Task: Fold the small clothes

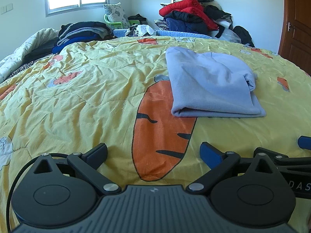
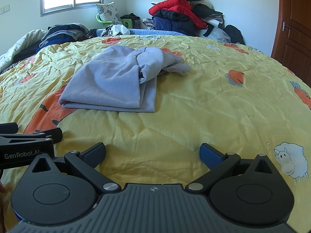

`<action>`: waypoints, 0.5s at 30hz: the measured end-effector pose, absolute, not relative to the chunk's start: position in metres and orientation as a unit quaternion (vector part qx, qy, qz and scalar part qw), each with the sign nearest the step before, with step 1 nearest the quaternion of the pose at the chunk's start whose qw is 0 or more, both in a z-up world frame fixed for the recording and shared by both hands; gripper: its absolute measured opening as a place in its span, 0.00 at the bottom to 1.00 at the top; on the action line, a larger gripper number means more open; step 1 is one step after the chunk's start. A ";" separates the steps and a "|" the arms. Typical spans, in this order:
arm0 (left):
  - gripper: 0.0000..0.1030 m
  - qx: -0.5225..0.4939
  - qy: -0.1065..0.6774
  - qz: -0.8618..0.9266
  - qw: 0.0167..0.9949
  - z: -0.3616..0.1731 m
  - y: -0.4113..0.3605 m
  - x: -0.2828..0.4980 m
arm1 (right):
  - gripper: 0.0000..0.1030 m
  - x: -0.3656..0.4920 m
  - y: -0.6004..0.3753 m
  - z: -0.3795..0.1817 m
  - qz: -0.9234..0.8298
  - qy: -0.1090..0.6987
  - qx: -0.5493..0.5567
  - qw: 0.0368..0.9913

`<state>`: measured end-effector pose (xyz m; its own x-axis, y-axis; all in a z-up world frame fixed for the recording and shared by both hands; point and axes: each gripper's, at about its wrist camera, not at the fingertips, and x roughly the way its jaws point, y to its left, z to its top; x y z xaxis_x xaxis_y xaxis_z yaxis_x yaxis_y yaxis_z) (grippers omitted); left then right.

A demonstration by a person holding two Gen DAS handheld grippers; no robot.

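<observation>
A folded lilac garment (image 1: 211,85) lies on the yellow quilt (image 1: 87,89), partly over its big carrot print (image 1: 161,136). Nearer than the garment, the left gripper (image 1: 153,151) and right gripper (image 2: 152,151) hover with fingers spread wide, empty.
</observation>
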<state>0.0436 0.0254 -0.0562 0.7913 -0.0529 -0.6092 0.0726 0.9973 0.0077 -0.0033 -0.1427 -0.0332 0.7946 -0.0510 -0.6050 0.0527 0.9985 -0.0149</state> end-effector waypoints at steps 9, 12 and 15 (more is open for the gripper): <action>1.00 0.015 0.322 -0.032 0.946 -0.057 0.027 0.043 | 1.00 -0.003 -0.142 -0.033 -0.027 0.319 0.001 0.947; 1.00 0.015 0.322 -0.032 0.946 -0.057 0.027 0.044 | 1.00 -0.003 -0.142 -0.033 -0.027 0.319 0.001 0.947; 1.00 0.015 0.322 -0.032 0.946 -0.057 0.027 0.044 | 1.00 -0.003 -0.142 -0.033 -0.027 0.319 0.001 0.947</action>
